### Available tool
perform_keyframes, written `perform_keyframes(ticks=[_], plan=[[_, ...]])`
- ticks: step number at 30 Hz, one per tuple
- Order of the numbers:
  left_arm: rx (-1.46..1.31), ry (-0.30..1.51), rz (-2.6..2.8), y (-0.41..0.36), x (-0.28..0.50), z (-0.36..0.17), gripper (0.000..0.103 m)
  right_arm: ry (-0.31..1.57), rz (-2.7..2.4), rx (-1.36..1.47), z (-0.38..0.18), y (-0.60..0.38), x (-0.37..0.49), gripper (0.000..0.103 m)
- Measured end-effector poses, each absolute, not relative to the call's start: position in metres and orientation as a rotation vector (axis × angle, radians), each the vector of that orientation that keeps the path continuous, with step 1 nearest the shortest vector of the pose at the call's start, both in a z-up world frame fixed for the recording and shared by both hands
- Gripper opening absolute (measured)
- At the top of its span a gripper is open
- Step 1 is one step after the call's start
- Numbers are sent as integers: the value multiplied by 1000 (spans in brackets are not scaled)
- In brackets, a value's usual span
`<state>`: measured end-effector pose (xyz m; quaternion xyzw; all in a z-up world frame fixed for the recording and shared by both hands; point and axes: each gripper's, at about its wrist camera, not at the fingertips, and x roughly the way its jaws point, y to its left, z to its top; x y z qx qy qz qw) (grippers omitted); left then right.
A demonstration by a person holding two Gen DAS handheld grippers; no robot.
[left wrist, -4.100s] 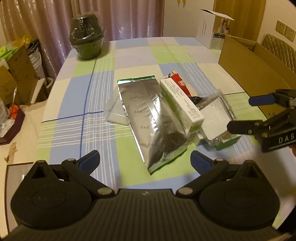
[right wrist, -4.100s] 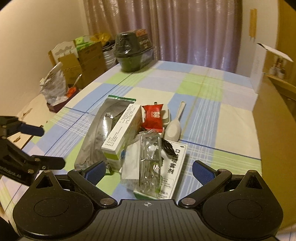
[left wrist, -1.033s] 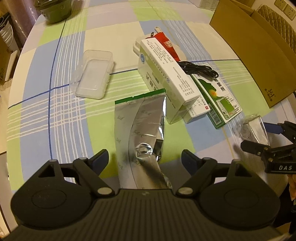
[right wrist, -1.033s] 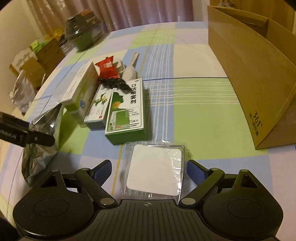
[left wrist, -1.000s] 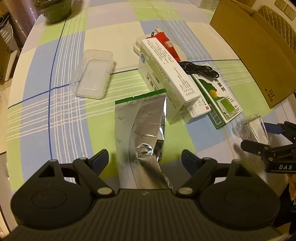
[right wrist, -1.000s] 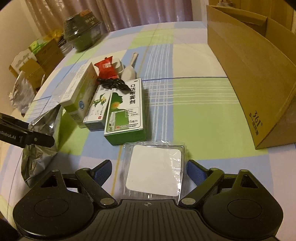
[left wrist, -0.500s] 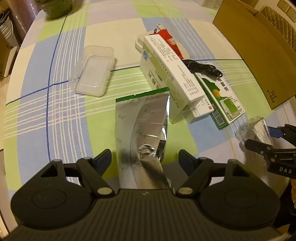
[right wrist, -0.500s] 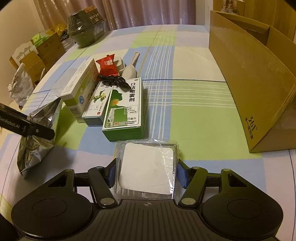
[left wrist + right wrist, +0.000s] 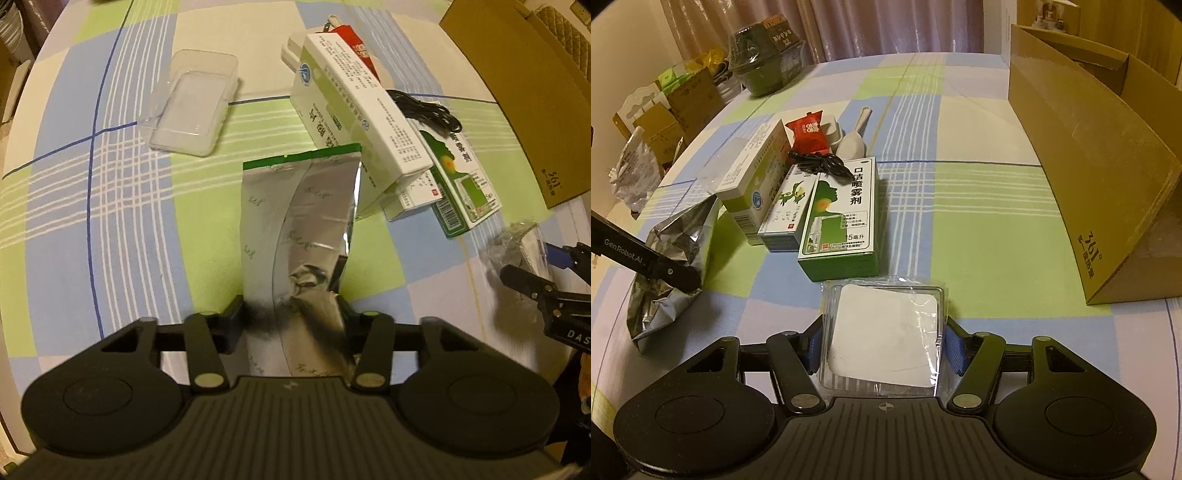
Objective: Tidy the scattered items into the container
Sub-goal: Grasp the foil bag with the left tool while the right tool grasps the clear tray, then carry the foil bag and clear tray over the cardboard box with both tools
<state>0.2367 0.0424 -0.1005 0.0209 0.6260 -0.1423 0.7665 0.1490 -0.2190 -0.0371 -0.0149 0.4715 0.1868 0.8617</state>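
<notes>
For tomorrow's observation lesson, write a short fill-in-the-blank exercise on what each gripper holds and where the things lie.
1. The left gripper is shut on the ____ pouch.
2. The right gripper grips a clear ____ pack.
3. The black cable lies on the ____ boxes.

Missing words: foil; plastic; medicine

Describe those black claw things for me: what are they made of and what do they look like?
Both look like matte black plastic. The left gripper and right gripper each have a ribbed top plate, two round housings, silver pivot screws and angular linkage arms. The right one's fingers carry blue pads. White lettering marks the sides: "GenRobot.AI" on the left, "DAS" on the right. No cables show.
</notes>
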Motion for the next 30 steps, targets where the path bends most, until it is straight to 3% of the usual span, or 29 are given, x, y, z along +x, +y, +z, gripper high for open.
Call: perform_keyframes(ticks=[5, 30], plan=[[42, 1349, -308, 46, 230, -90, 35, 976, 398, -25, -32, -220, 146, 65], [58, 1261, -346, 25, 191, 0, 34, 844, 395, 31, 48, -247, 118, 65]])
